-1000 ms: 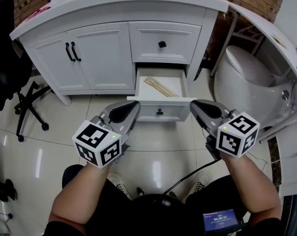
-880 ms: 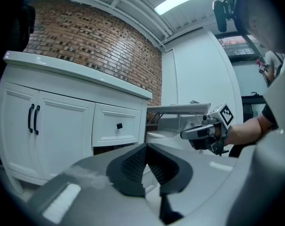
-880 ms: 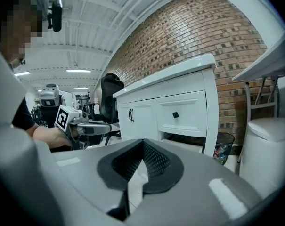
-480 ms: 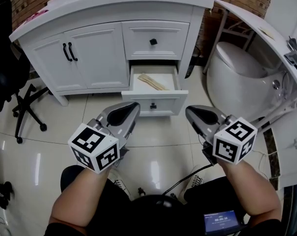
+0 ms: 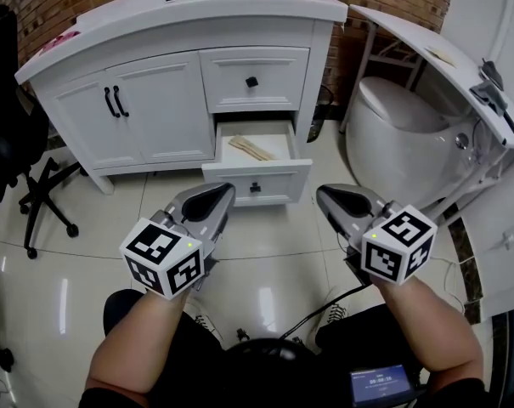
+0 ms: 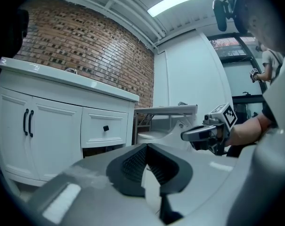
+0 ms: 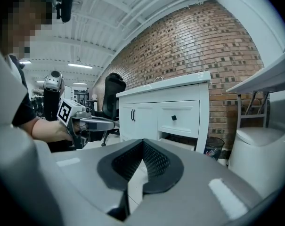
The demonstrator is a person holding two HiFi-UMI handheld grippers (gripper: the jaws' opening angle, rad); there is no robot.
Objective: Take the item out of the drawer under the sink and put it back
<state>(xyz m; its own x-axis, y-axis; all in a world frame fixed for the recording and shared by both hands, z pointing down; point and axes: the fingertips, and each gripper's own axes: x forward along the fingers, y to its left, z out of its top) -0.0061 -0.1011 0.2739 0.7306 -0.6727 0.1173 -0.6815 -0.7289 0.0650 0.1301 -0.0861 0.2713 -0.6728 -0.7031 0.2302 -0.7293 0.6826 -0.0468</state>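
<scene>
Both grippers hang above the glossy tiled floor point(image 5: 265, 270), just short of the white panelled vanity point(image 5: 163, 100). Left gripper point(image 5: 227, 190): ribbed dark pads point(image 6: 132, 165) pressed together, nothing between them. Right gripper point(image 5: 323, 194): same story, closed and empty. The lower drawer point(image 5: 278, 177) stands pulled out, with a small black knob point(image 5: 255, 188) on its front. Pale, flat wooden sticks point(image 5: 252, 148) lie slantwise across the middle of its floor. A smooth rounded toilet point(image 5: 392, 143) flanks the vanity's right end, a black office chair point(image 5: 19, 143) its left.
</scene>
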